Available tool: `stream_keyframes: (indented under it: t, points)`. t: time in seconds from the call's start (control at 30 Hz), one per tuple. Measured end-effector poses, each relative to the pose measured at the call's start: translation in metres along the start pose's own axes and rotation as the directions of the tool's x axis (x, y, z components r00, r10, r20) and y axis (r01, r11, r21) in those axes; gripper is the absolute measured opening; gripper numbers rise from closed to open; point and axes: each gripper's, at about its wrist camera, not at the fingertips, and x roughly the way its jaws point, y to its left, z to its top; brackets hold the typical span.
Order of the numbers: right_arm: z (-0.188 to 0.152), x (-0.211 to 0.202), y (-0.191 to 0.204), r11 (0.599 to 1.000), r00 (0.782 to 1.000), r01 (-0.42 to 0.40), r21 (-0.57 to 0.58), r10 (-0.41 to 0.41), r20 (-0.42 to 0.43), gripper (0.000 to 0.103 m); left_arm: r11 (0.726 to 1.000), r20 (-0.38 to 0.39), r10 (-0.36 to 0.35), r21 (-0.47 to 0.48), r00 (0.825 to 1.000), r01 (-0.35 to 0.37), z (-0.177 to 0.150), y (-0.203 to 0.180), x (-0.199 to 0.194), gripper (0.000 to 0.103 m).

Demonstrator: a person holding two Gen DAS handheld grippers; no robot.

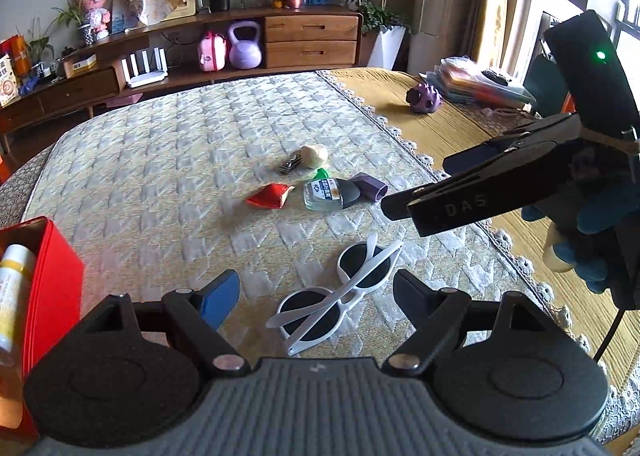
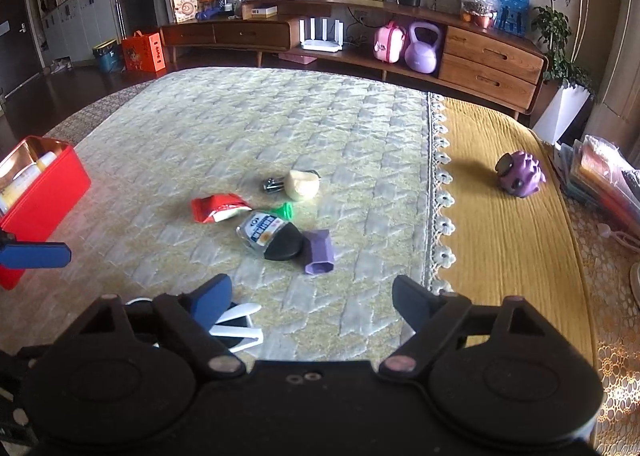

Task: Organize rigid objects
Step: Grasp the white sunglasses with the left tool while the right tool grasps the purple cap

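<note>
In the right wrist view we see only the temple tips and part of one lens of the white sunglasses (image 2: 236, 326); the rest lies behind the right gripper (image 2: 312, 302). The red box (image 1: 48, 288) runs off the left edge in both views, so we cannot tell what it holds beyond a pale bottle (image 1: 12, 296). The small dark metal thing (image 2: 273, 185) beside the cream lump (image 2: 302, 185) is too small for us to identify.

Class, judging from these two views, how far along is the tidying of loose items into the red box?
Done: one yellow-capped bottle lies in the red box. In hand: nothing; the left gripper is open over the white sunglasses, and the right gripper is open and empty. Left: sunglasses, red packet, glass bottle, purple cup.
</note>
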Motion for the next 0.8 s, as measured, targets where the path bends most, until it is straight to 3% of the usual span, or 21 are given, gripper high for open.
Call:
stream_keyframes:
  t: [0.2, 0.6, 0.8]
  points:
    - [0.002, 0.021, -0.01, 1.0, 0.999, 0.013, -0.003, -0.013, -0.03, 0.076, 0.999, -0.019, -0.013, 0.03, 1.0, 0.013, 0.002, -0.001, 0.019, 0.083]
    - [0.004, 0.039, -0.019, 1.0, 0.998, 0.01, -0.02, -0.011, -0.057, 0.046, 0.987, -0.054, -0.065, 0.143, 0.996, 0.072, 0.004, -0.01, 0.038, 0.04]
    - [0.009, 0.042, -0.016, 0.999, 0.999, 0.001, -0.032, -0.003, -0.052, 0.042, 0.975, -0.07, -0.087, 0.198, 0.994, 0.099, 0.001, -0.017, 0.043, 0.032]
